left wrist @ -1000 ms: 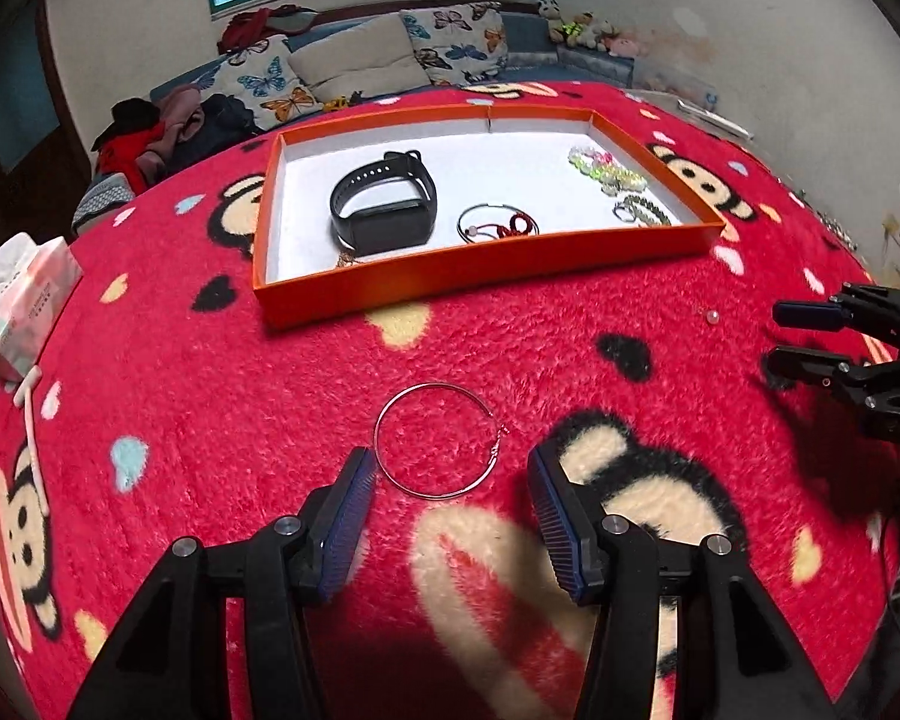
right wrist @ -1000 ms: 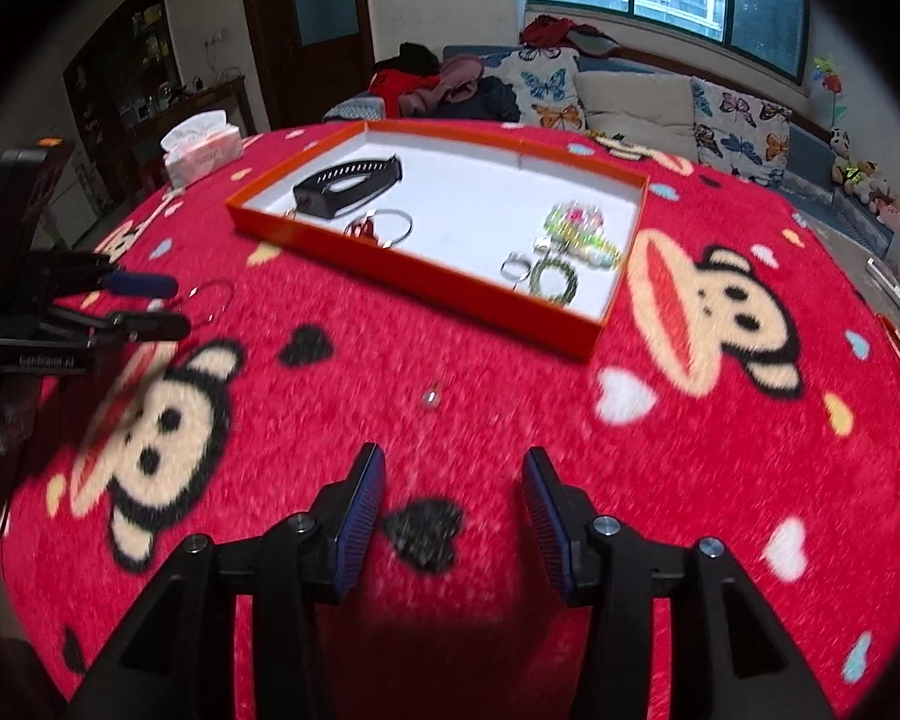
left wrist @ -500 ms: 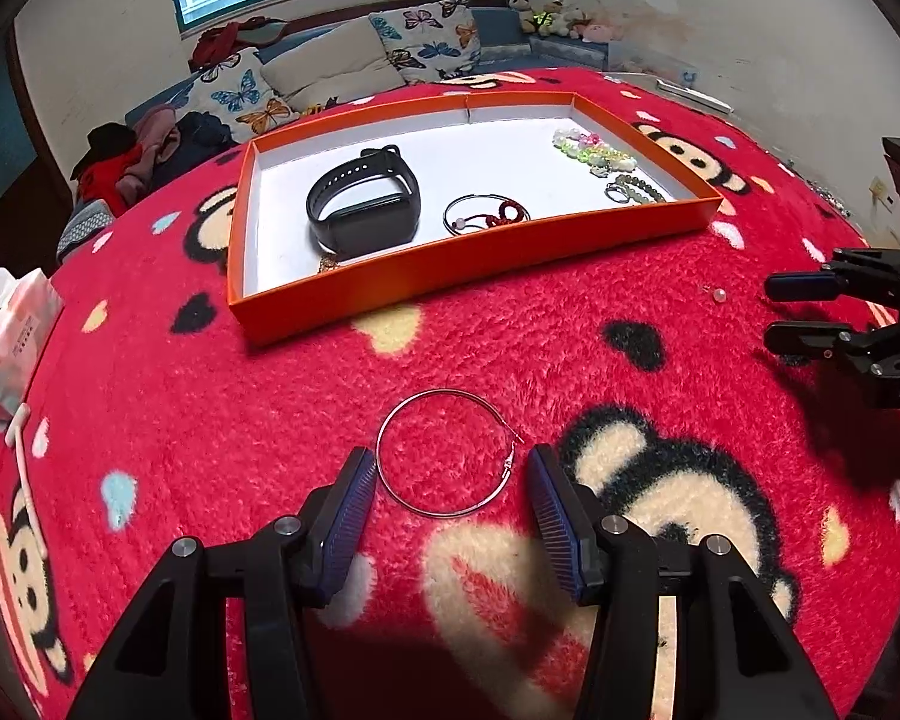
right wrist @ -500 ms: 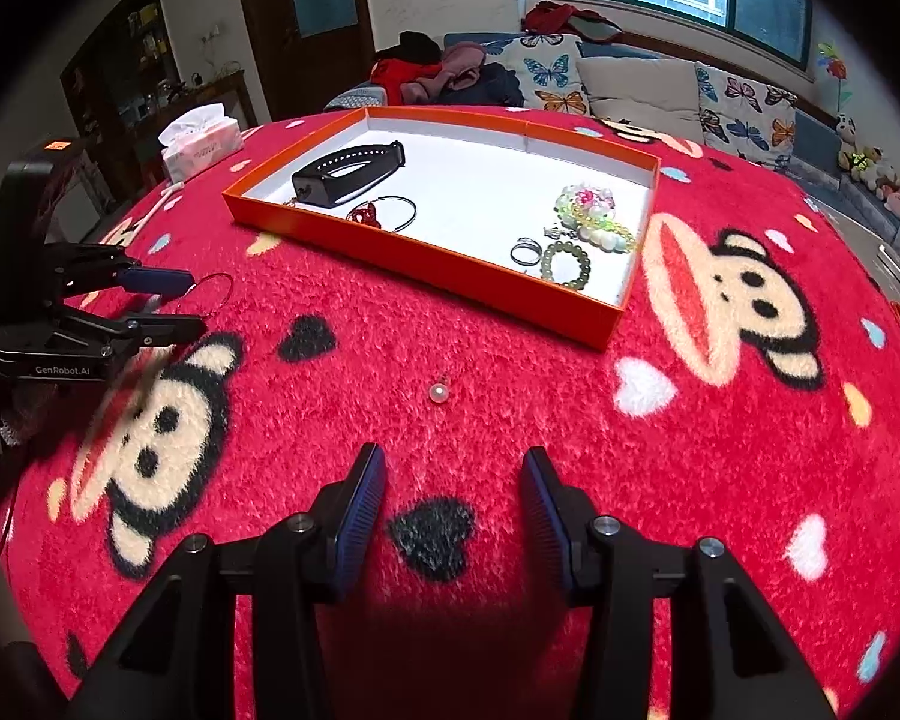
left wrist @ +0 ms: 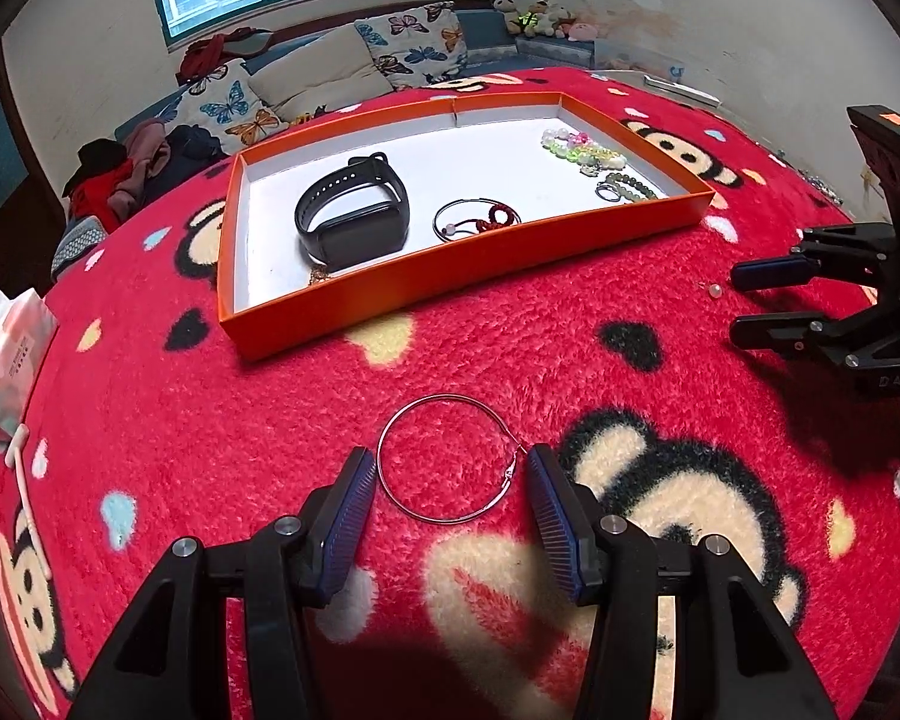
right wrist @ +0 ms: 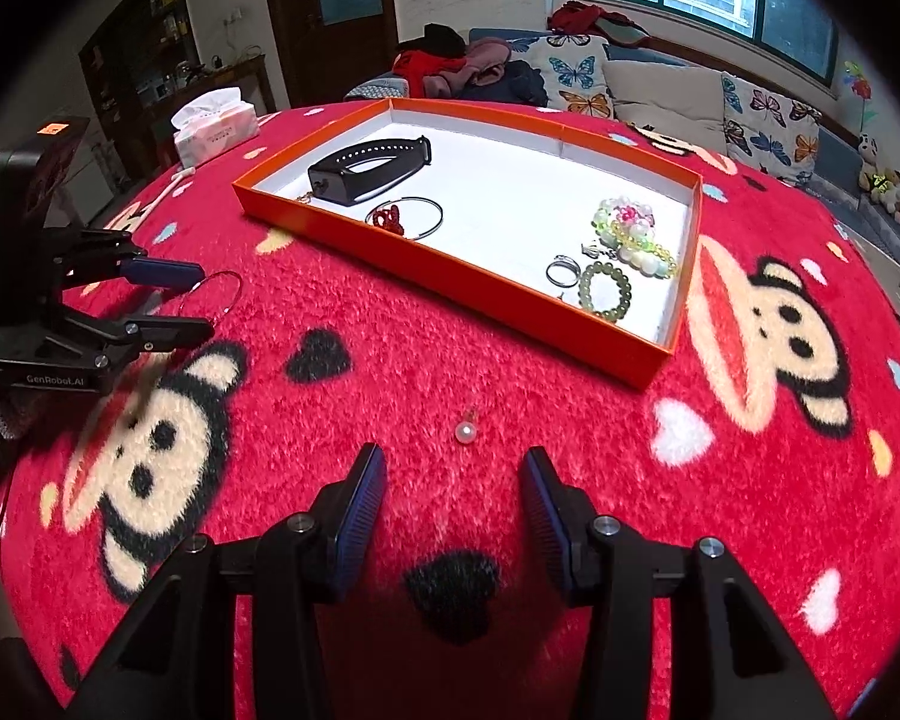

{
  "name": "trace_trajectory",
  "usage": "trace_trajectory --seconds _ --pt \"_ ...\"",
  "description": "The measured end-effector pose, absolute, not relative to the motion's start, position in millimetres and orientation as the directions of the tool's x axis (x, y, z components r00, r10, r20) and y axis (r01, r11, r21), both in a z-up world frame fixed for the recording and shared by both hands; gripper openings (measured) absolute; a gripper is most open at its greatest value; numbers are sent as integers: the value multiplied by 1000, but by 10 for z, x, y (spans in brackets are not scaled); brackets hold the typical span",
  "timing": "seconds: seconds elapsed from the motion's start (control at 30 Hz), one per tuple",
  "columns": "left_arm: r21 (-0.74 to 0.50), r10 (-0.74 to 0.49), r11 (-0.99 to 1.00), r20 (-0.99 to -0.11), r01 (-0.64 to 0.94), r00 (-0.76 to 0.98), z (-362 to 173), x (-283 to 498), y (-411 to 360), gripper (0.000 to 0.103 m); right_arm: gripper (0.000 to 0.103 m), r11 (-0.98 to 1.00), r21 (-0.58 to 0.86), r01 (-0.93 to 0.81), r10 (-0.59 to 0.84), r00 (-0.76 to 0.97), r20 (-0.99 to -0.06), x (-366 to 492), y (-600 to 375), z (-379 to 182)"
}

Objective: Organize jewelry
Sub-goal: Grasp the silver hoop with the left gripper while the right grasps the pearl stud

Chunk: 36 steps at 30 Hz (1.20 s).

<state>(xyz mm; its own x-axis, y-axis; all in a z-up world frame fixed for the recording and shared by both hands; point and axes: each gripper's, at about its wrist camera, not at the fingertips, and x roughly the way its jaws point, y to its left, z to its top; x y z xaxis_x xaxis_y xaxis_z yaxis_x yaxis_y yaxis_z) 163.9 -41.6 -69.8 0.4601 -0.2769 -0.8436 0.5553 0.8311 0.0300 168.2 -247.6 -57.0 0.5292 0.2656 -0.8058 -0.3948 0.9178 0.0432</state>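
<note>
Red plush cloth with cartoon monkeys is covering the surface (left wrist: pixel 150 420), and an orange tray (left wrist: pixel 450 282) is sitting toward its far side, already holding a black watch (left wrist: pixel 354 216) and several bracelets.

From the left wrist, we are holding the left tool (left wrist: pixel 450 501) with its jaws apart and nothing pressed between them. A thin silver hoop (left wrist: pixel 447 459) is lying flat on the cloth right between the fingertips, its near arc inside the gap and its clasp just beside the right-hand pad. We judge that closing here would catch the ring across its width.

From the right wrist, we are keeping the right tool (right wrist: pixel 455 489) parted as well, gripping nothing. A small pearl (right wrist: pixel 465 432) is resting on the cloth just ahead of the gap, roughly centred, and well short of the tray's near corner. We judge the right tool needs only a short push forward and down, and each hand is nearer its own piece.
</note>
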Motion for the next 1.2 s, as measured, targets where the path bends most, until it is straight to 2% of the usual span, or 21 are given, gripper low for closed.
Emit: trace_trajectory --seconds 0.17,0.5,0.73,0.8,0.97,1.2 --pt "36 -276 827 -843 561 461 -698 1633 -428 54 51 918 21 -396 249 537 -806 1689 -2437 -588" --pt "42 -274 830 -837 556 473 -701 1641 -438 51 31 919 2 -395 237 546 -803 1720 -2417 -590" --pt "41 -273 840 -830 541 487 -675 1620 -424 51 28 916 -31 -400 216 557 -802 1740 -2359 -591" --pt "38 -275 843 -827 537 490 -659 1613 -414 51 21 915 -36 -402 214 558 -802 1755 -2334 -594" --pt "32 -281 847 -821 531 497 -616 1601 -386 51 11 919 -40 -393 207 565 -799 1761 -2327 -590" --pt "16 -286 858 -815 514 504 -558 1606 -353 51 10 920 -29 -392 221 577 -787 1723 -2374 -525"
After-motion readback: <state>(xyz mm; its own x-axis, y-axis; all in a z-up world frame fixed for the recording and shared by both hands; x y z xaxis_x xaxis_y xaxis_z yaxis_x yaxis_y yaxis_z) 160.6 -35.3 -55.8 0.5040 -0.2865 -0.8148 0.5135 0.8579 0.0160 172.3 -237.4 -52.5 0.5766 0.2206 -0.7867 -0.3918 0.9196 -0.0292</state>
